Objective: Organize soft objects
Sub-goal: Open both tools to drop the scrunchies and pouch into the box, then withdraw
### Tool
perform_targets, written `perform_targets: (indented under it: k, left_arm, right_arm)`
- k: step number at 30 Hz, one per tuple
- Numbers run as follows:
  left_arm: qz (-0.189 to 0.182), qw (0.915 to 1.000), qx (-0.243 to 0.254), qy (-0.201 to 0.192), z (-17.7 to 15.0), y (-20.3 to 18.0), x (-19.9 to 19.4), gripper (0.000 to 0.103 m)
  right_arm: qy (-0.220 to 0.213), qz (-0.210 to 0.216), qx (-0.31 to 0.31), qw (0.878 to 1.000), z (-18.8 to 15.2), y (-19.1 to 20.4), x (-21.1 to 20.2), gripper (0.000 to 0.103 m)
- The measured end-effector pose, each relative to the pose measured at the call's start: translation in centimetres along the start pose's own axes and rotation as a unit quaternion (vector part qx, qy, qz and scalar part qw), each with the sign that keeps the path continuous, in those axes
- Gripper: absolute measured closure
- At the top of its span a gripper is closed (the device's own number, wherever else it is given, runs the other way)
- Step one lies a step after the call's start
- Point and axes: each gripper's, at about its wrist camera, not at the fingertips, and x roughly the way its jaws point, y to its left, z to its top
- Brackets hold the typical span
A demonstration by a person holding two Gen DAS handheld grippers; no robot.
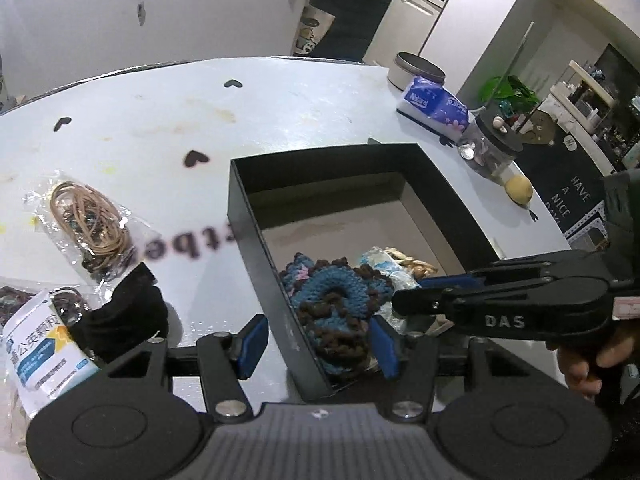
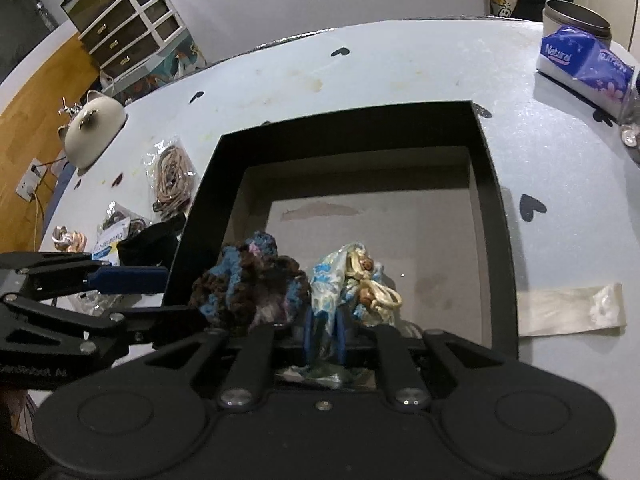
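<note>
Currently right gripper jaws clamp the patterned scarf bundle, limp and slippery, inside the black box. Left gripper jaws apart, straddling the box wall beside 1 crochet scrunchie: soft, light, pinch its rim.

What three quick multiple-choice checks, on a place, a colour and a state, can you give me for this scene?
1. Where do the crocheted scrunchies lie?
A. in the black box
B. on the table
C. in the round tin

2. What colour is the tissue pack?
A. red
B. green
C. blue-purple and white

3. How is the left claw?
A. shut on the scrunchies
B. open, gripping nothing
C. shut on the box wall

Key: 1 A, they sit piled inside the box walls; 2 C, its wrapper shows those colours; 3 B, its blue pads stand wide apart.
</note>
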Motion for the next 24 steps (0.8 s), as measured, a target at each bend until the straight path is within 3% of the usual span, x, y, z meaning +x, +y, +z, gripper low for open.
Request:
perform_targets:
  k: [2, 8, 15, 24]
  left_arm:
    - [0.002, 1.0000, 0.001, -0.004, -0.1, -0.1, -0.3, 0.047]
    - [0.007, 0.9997, 0.001, -0.021, -0.5, -0.5, -1.6, 0.046]
    - [0.016, 0.9986, -0.001, -0.051, -1.2, -1.3, -3.7, 0.046]
    - [0.033, 0.9945, -0.010, -0.099, -3.0, -2.0, -6.6, 0.024]
  right_arm:
    - [-0.009, -0.001, -0.002, 1.000, -0.1, 0.2, -0.6, 0.070]
    - [-0.044, -0.011, -0.020, 0.999, -0.4, 1.0, -3.1, 0.054]
    - [-0.097, -0.038, -0.024, 0.994, -1.3, 1.4, -7.0, 0.045]
    - [-0.149, -0.082, -0.021, 0.985, -3.5, 1.8, -10.6, 0.023]
